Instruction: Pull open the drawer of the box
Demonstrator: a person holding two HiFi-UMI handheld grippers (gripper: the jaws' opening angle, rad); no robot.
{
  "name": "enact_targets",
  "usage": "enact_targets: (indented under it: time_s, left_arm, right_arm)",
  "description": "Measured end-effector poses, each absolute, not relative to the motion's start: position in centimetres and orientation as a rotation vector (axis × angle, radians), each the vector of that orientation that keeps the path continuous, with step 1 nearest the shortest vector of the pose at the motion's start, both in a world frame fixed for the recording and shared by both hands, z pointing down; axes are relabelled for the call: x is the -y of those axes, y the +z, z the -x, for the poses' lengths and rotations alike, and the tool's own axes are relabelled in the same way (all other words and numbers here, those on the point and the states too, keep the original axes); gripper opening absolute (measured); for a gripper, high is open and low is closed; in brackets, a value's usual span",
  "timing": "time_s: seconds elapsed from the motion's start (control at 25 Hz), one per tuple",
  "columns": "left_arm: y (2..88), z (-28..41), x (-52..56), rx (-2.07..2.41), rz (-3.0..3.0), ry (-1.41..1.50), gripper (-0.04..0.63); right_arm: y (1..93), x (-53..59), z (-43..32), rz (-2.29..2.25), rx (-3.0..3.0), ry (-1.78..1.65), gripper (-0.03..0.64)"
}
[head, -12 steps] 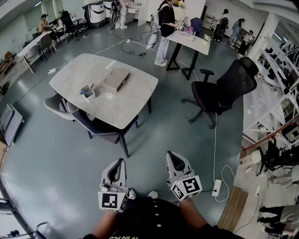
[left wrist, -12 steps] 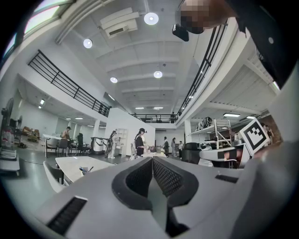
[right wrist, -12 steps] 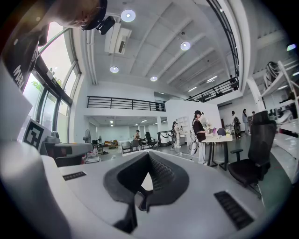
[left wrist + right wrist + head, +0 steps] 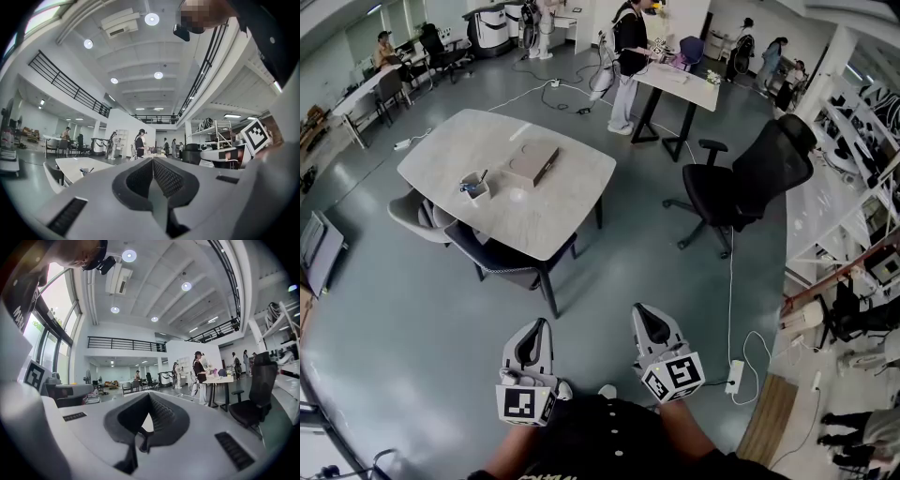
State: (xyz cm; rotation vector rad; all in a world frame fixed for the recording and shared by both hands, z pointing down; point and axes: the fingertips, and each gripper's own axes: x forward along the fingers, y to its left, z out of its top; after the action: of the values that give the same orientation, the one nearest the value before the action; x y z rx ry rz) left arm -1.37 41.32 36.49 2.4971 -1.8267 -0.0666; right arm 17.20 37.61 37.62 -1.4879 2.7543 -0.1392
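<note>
Both jaw pairs pressed together, empty; left gripper [image 4: 541,326], right gripper [image 4: 643,311]; box [image 4: 532,160] well apart

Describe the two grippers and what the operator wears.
The left gripper and right gripper: light grey shells tapering to a point, black textured jaw pads. Each carries a white cube with black square markers. No cables show. The person wears a black top.
</note>
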Motion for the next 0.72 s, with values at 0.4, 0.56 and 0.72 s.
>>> enact_targets:
  time_s: [0.4,0.56,0.72]
  left_arm:
    - [36.5,2.5,-40.9,1.797,-2.522,-0.076,0.017]
    - [36.7,3.7,-41.1,1.770,-2.531,-0.062,0.017]
    - [37.1,5.0,-41.4,1.740,-2.550,-0.052,0.017]
  right_arm:
    - [37.6,-37.3,-15.6,1.503,-2.743,-0.121,-0.003]
    - [37.7,-37.6,-14.4,1.523,-2.730,-0.124,-0.003]
    - [38.8,-38.1,-13.7,1.594,-2.700,-0.163,-0.003]
